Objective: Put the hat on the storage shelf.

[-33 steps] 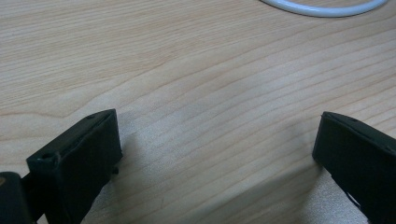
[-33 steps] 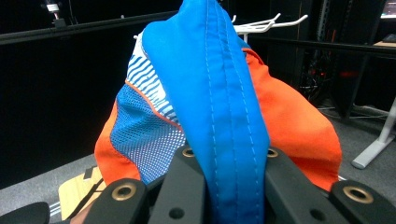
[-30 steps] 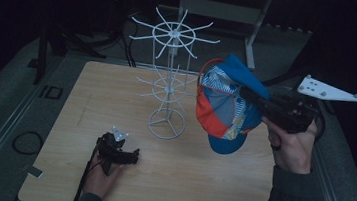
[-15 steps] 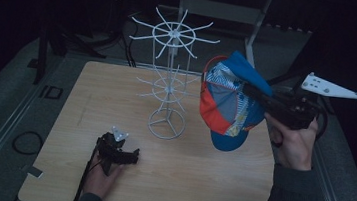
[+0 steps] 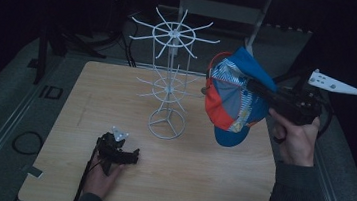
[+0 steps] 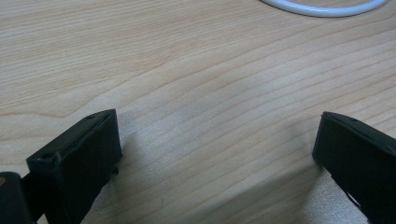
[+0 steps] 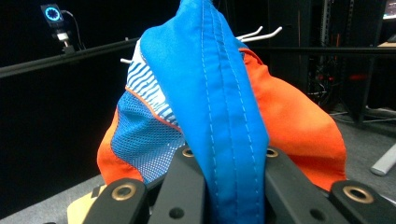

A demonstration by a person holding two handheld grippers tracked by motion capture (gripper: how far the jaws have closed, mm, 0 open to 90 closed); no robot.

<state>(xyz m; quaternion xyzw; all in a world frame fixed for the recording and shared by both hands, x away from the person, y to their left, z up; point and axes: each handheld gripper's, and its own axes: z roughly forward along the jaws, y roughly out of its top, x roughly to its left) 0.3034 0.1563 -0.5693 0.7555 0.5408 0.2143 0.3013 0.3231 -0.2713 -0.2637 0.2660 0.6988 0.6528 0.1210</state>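
High view, progress: the cap is up off the desk, carried in the air by the right gripper over the desk's right edge, just beside the white wire rack. No prong bears it, so hanging it looks like the step left.
High view, left side: the left gripper lies idle near the desk's front edge, in front of the rack's ring base.
Left gripper view, jaws: spread wide over bare wood, nothing between them; a curve of the ring base shows at the top.
Right gripper view, grip: jaws clamped on the cap's blue brim.
Right gripper view, the cap: soft, panelled in blue mesh, orange cloth and blue-white stripes; stitched brim, crown drooping; rack prongs show behind it.
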